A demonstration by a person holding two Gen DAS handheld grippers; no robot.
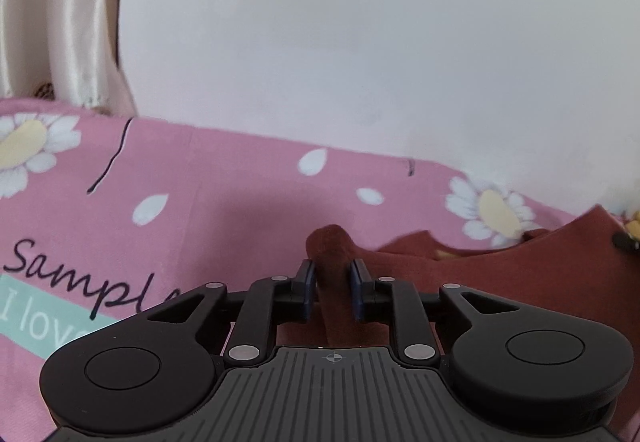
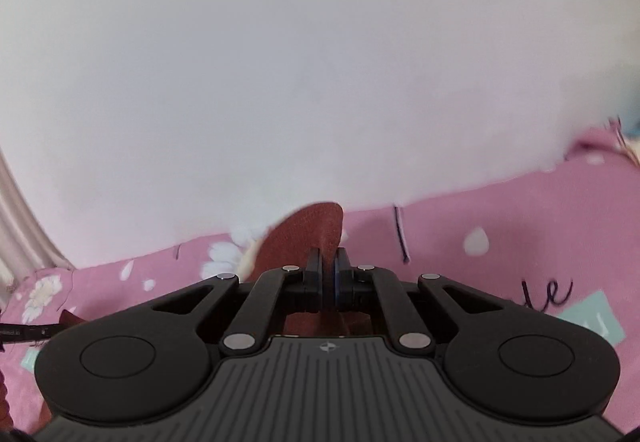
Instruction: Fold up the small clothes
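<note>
A rust-red small garment [image 1: 500, 274] lies on a pink flowered sheet [image 1: 240, 182], spreading to the right in the left wrist view. A raised fold of it stands between the pads of my left gripper [image 1: 333, 274], filling the narrow gap, so the gripper is shut on it. In the right wrist view, another edge of the garment [image 2: 308, 234] rises in a flap above my right gripper [image 2: 329, 270]. That gripper's pads are pressed together on the cloth. The garment's lower part is hidden under both gripper bodies.
A white wall [image 1: 360, 42] rises right behind the sheet's far edge. A cream curtain [image 1: 60, 22] hangs at the far left. The sheet [image 2: 480, 262] carries printed daisies, script lettering and a teal band. A black cable [image 2: 24, 332] enters from the left edge.
</note>
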